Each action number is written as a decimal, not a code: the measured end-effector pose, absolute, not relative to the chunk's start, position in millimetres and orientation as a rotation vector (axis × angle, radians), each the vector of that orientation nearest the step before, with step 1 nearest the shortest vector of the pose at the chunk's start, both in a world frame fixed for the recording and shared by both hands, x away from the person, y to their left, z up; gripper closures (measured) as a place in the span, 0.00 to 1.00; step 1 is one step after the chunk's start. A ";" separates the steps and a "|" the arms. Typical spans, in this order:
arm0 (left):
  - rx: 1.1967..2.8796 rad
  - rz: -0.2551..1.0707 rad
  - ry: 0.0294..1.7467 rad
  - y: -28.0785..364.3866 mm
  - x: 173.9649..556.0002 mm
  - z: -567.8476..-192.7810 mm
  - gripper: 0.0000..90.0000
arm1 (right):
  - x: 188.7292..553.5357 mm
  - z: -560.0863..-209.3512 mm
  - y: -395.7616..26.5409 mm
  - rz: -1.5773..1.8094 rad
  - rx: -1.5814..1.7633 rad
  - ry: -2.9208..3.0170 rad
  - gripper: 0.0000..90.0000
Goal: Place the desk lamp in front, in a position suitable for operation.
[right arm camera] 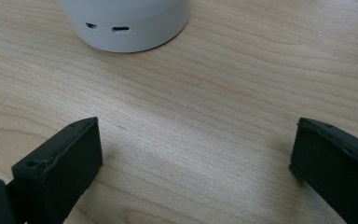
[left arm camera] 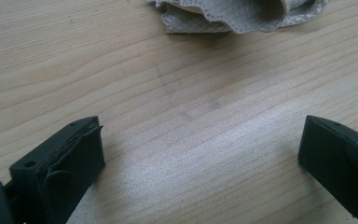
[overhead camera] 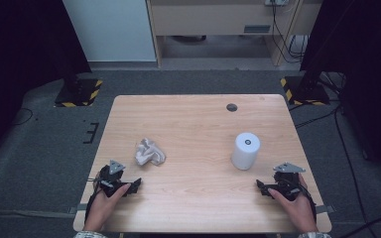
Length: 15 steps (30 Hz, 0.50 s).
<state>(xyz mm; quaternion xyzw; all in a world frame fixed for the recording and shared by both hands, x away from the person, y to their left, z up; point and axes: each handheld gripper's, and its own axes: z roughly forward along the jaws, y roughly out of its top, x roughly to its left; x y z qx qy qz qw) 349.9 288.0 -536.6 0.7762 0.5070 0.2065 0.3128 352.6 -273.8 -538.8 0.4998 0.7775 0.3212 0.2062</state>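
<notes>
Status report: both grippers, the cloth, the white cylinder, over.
Left gripper and right gripper open, empty, low at the near table edge. Cloth crumpled ahead of left. White cylinder upright ahead of right. Nothing between.

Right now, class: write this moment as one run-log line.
left gripper: open, near cloth | right gripper: open, near white cylinder | both on table, nothing held

We see a crumpled white cloth (bunched, not flat) nearer the table's left edge; a white upright cylinder nearer its right edge.
</notes>
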 end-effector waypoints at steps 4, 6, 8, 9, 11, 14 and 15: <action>2.043 0.550 1.348 287.0 348.9 -536.5 0.00 | 352.5 -539.0 -273.3 0.896 1.394 2.160 0.02; 2.038 0.552 1.354 286.3 348.2 -536.6 0.00 | 352.3 -538.9 -273.1 0.895 1.397 2.161 0.02; 2.037 0.552 1.356 285.9 347.7 -536.6 0.00 | 352.0 -538.8 -273.0 0.894 1.399 2.161 0.02; 2.036 0.552 1.357 285.8 347.5 -536.6 0.00 | 351.7 -538.8 -272.7 0.894 1.402 2.161 0.02; 2.037 0.552 1.356 285.8 347.1 -536.6 0.00 | 351.1 -538.7 -271.9 0.899 1.400 2.165 0.02; 2.038 0.553 1.357 285.4 346.3 -536.5 0.00 | 350.3 -537.2 -270.1 0.923 1.413 2.180 0.02; 2.037 0.553 1.359 285.3 346.4 -536.5 0.00 | 350.2 -536.1 -270.2 0.944 1.424 2.191 0.04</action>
